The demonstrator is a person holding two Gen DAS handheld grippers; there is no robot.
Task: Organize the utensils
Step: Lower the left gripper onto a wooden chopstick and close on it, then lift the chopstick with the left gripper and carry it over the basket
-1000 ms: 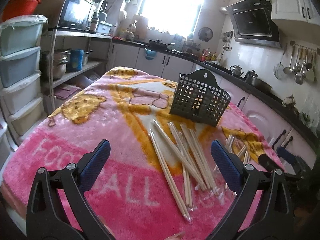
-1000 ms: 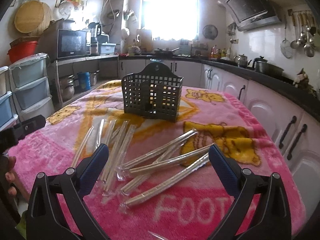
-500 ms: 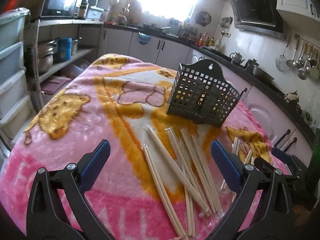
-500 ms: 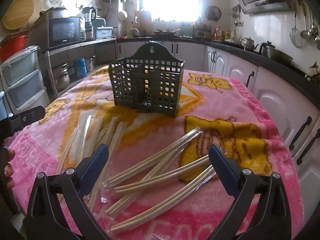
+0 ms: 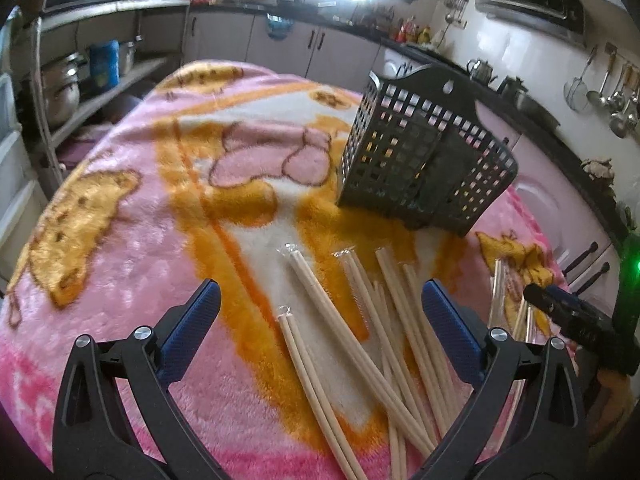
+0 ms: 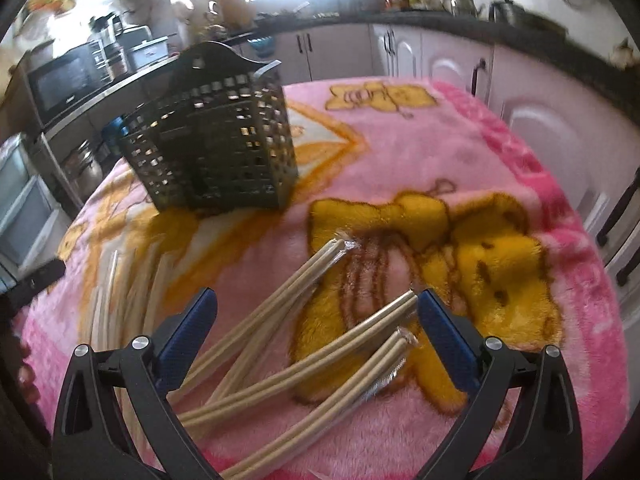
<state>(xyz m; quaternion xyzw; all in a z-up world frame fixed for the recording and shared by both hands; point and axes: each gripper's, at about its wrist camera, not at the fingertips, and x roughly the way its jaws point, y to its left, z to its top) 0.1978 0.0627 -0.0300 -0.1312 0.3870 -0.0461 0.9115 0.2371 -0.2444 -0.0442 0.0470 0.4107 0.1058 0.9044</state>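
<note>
Surface: you work over a table covered by a fleecy pink blanket (image 5: 132,264) printed with orange and yellow cartoon bears; it fills the ground under and ahead of both claws.
Room: ahead of your left claw, past the far table edge, runs a dark kitchen counter (image 5: 320,28) over pale cabinet doors, with a bright window above it. Ladles (image 5: 616,96) hang on the wall to that claw's upper right, and a metal shelf with pots (image 5: 60,88) stands to its upper left.
Container: the dark perforated utensil basket (image 5: 420,156) stands on the blanket ahead of your left claw and a little to its right; from your right claw it sits ahead and to the left (image 6: 216,140). I see a divider inside, but I cannot tell whether anything lies in it.
Task items, left: wrapped chopsticks (image 5: 352,344) lie loose on the blanket, fanned between and just beyond your left fingers, well short of the basket.
Task items, right: a second bunch of chopstick packs (image 6: 304,344) lies crossed between your right fingers, tips pointing up and to the right.
Left gripper (image 5: 320,328): fingers spread wide apart, gripping nothing.
Right gripper (image 6: 316,328): also spread wide, nothing clamped; the sticks lie under the gap, and I cannot tell if a pad touches them.
Other claw: your right gripper's dark tip (image 5: 568,312) shows at the left view's right edge.
</note>
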